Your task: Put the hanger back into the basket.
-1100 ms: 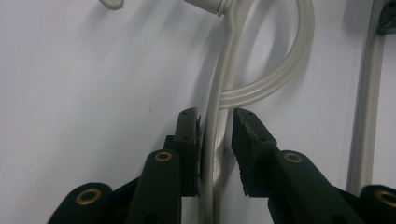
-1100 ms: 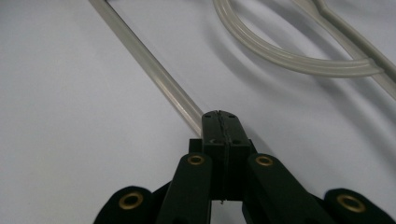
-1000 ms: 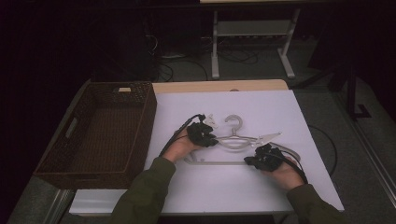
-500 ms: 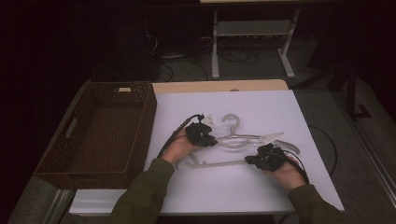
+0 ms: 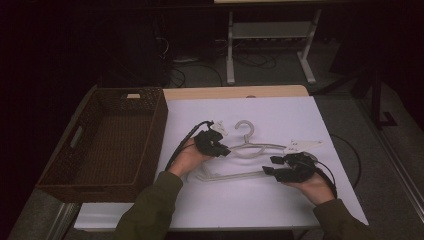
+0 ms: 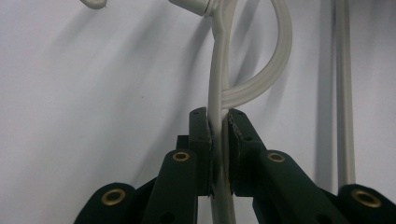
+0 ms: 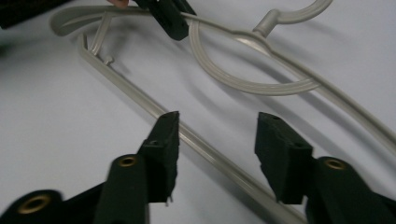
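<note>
- Far left from my high view: a wicker basket (image 5: 107,140) sits on the table's left part, its right wall just beside the white sheet (image 5: 280,210) that covers the rest of the table.
- My left tongs (image 5: 224,150) are closed on the hanger (image 5: 260,147), on its upper arm left of the hook. In the left gripper view the pale arm runs straight up between the two pads (image 6: 201,140), both pressed against it, with the inner loop curving off to one side.
- The hanger lies flat on the sheet near its middle, hook pointing away from me, bottom bar nearest me.
- My right tongs (image 5: 270,166) are spread wide at the right end of the bottom bar. In the right gripper view the bar (image 7: 205,144) passes diagonally through the gap; I can't tell if either pad touches it.
- That view also shows my left tongs (image 7: 170,18) farther off, clamped on the hanger arm.
- A small white pointed piece (image 5: 300,145) lies on the sheet just past the right tongs; I can't tell what it is.
- Room: bare sheet between my hands and the near edge, and beyond the hook up to the far edge.
- Right: some bare sheet between the right tongs and the table edge, then floor.
</note>
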Demonstrator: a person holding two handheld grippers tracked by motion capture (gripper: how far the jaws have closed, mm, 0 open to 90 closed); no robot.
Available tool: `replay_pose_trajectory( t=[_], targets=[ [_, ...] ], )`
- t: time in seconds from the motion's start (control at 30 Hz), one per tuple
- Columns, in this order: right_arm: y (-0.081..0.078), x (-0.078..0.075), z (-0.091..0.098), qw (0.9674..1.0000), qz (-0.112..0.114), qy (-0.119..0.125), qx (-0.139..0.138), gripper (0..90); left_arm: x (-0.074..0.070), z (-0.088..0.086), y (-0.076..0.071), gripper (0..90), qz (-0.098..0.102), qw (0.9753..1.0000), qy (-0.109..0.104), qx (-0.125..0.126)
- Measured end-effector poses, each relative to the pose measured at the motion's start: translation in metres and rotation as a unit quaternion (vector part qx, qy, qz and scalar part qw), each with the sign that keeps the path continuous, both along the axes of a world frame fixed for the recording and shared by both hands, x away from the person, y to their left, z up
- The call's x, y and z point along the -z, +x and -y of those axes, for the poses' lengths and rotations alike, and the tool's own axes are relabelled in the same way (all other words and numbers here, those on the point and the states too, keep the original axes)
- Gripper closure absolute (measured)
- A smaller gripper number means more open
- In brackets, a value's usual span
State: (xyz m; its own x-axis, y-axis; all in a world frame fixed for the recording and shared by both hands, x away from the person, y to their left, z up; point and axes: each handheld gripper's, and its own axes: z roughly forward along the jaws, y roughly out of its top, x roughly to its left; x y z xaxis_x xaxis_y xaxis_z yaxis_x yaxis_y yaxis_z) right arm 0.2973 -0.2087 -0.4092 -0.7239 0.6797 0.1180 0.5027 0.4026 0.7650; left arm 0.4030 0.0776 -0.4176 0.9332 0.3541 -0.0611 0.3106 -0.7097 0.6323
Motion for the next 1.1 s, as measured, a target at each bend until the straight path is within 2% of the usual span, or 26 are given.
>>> replay_pose_trajectory(
  t=[0.1,0.3,0.43,0.5,0.6,0.8,1.03,1.1],
  targets=[
    [-0.007,-0.005,0.004,0.9997,0.005,0.021,0.010,39.0,-0.007,-0.004,-0.002,82.3,0.002,1.0000,0.002,-0.007],
    [-0.014,-0.008,0.008,0.9992,0.021,0.030,0.017,31.7,-0.024,-0.015,-0.006,82.3,0.004,0.9996,-0.009,-0.027],
    [-0.018,-0.009,0.009,0.9988,0.030,0.034,0.019,27.8,-0.036,-0.023,-0.009,82.3,0.005,0.9989,-0.010,-0.046],
    [-0.020,-0.010,0.009,0.9985,0.034,0.040,0.017,26.3,-0.044,-0.028,-0.010,82.3,0.008,0.9986,-0.003,-0.051],
    [-0.023,-0.011,0.009,0.9977,0.043,0.050,0.019,19.4,-0.056,-0.033,-0.015,82.3,0.013,0.9972,-0.001,-0.074],
    [-0.030,-0.012,0.009,0.9964,0.053,0.056,0.034,9.4,-0.079,-0.050,-0.021,82.3,0.024,0.9957,-0.002,-0.090],
    [-0.035,-0.009,0.011,0.9960,0.056,0.057,0.041,5.9,-0.102,-0.074,-0.027,82.3,0.033,0.9934,-0.004,-0.109],
    [-0.035,-0.008,0.011,0.9960,0.056,0.058,0.039,6.2,-0.109,-0.082,-0.029,82.3,0.036,0.9919,-0.004,-0.121]
  ],
)
